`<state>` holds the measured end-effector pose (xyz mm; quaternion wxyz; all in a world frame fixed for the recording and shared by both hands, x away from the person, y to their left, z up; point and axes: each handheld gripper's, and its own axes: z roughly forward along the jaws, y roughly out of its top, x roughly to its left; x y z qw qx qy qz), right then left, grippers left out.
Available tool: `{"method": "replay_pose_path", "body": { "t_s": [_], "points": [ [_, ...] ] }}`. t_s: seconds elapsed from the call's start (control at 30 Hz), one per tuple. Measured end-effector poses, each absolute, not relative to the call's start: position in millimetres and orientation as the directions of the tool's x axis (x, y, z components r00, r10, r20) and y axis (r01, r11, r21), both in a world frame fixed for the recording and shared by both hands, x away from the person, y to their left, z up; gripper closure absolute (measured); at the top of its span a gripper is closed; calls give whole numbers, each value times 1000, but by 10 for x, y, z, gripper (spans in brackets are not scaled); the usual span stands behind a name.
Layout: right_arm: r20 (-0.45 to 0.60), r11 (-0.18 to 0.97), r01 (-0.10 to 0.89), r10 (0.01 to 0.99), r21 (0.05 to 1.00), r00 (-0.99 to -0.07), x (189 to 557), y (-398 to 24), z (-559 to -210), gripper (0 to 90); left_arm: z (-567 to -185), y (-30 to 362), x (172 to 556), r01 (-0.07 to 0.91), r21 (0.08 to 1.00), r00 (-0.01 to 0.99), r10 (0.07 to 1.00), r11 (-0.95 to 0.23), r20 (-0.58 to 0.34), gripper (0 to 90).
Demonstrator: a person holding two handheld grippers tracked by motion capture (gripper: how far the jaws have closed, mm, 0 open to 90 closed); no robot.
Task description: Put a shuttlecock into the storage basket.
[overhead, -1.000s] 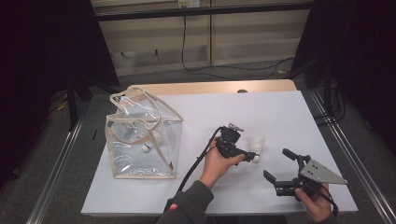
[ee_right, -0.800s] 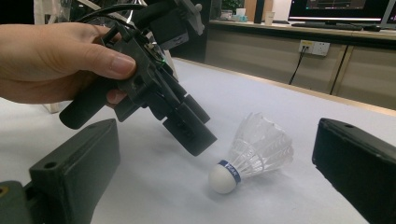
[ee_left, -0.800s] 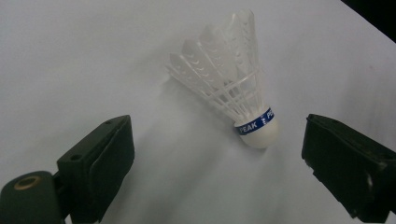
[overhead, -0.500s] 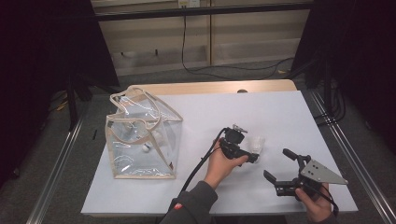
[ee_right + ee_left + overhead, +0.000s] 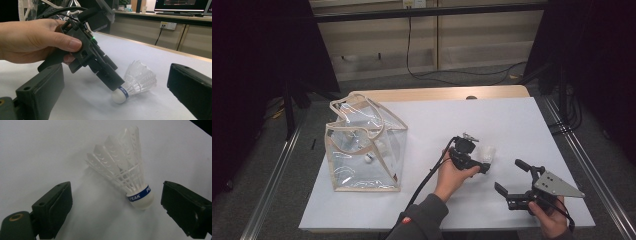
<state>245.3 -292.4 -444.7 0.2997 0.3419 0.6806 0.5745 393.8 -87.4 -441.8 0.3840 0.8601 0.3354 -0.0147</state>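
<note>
A white feather shuttlecock (image 5: 487,152) with a blue band on its cork lies on its side on the white table (image 5: 512,120). My left gripper (image 5: 482,164) points down at it, open, one jaw on either side. In the left gripper view the shuttlecock (image 5: 125,170) lies between the pads, cork nearer the right one, a gap on both sides. My right gripper (image 5: 508,175) is held open near the front right edge, aimed at the shuttlecock (image 5: 136,83), nothing between its jaws.
A clear plastic bag (image 5: 362,150) with beige trim stands upright at the table's left, small white items inside. Cables trail from both grippers to the front edge. A wooden strip (image 5: 437,93) borders the far side.
My left gripper has crept slightly right, toward the shuttlecock. The right gripper and the bag have stayed put.
</note>
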Motion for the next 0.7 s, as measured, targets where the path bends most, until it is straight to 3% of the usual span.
{"method": "replay_pose_path", "body": {
  "t_s": [0.7],
  "points": [
    [-14, 103, 118, 809, 988, -587, 2453, -2933, -4446, 7, -4498, -1009, 3904, 588, 649, 774, 569, -483, -278, 183]
  ]
}}
